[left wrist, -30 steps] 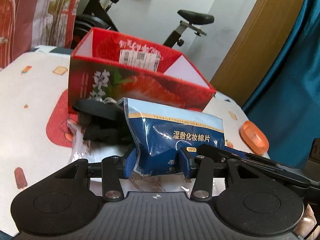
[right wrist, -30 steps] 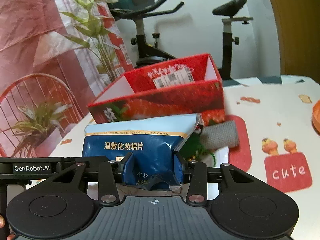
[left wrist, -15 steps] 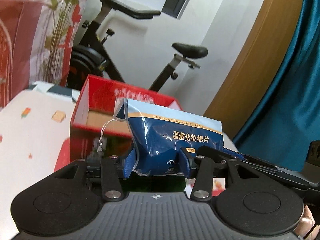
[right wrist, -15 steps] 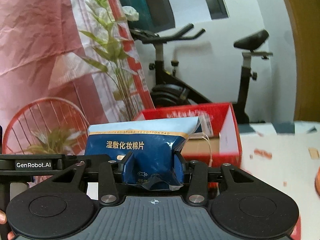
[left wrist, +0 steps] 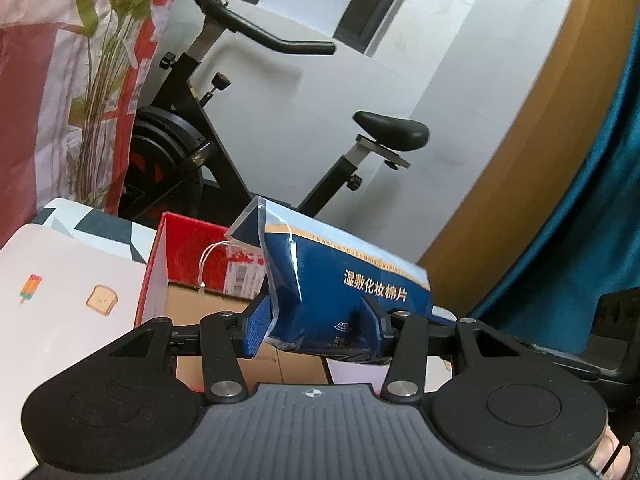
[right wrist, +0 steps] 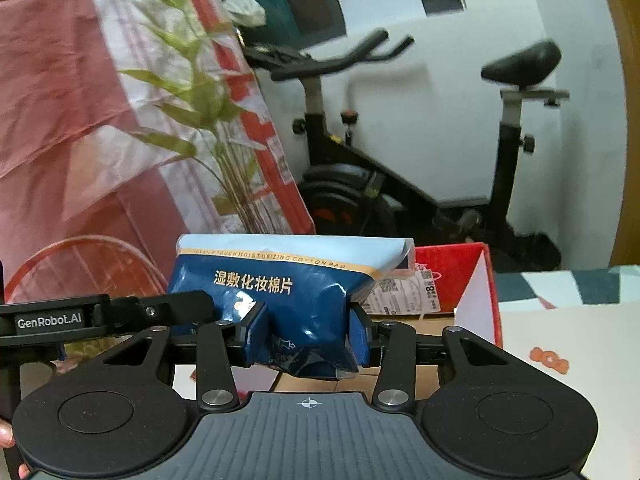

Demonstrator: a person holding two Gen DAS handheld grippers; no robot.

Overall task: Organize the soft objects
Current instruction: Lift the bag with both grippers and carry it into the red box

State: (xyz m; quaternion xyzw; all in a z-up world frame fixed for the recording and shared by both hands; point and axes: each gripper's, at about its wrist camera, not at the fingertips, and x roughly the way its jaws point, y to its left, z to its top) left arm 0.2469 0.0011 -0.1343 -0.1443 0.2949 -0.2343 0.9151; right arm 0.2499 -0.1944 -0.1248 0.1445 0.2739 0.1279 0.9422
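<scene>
Both tongs are raised and level, aimed over the red box [left wrist: 192, 248]. The left tongs [left wrist: 316, 326] are clamped on the lower edge of the blue cotton pad pouch [left wrist: 340, 280]. The right tongs [right wrist: 306, 334] are clamped on the same pouch [right wrist: 280, 288] from the opposite side. The pouch hangs in the air between them, above the open box [right wrist: 476, 280], which stands on the worktop [left wrist: 60, 300]. An exercise bike [left wrist: 200, 140] stands behind the box.
</scene>
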